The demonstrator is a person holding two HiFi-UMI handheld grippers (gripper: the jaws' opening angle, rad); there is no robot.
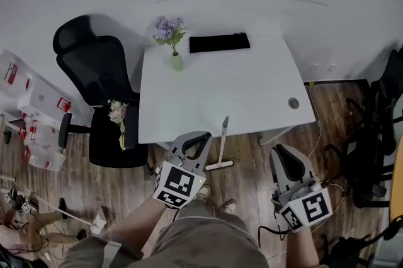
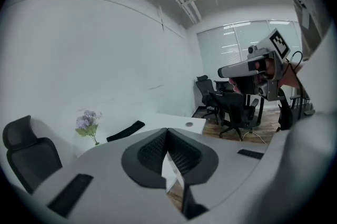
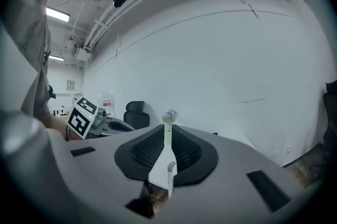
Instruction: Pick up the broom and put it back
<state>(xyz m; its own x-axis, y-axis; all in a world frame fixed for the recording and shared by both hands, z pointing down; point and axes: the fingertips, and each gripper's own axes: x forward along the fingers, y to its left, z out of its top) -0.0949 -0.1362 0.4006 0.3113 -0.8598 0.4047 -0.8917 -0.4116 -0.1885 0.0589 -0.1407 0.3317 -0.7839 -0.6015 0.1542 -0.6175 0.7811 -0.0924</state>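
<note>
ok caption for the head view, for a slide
Broom propped at the table edge, left gripper and right gripper both empty near it

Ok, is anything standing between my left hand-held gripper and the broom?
Nothing visible does. The broom leans against the front edge of the white table, its head on the wood floor, just right of the left hand-held gripper. Only floor shows between them.

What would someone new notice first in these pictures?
The white table fills the middle of the head view, with a vase of purple flowers and a black pad at its far edge. A broom stands at its near edge, between the left gripper and the right gripper. A black chair sits left of the table.
</note>
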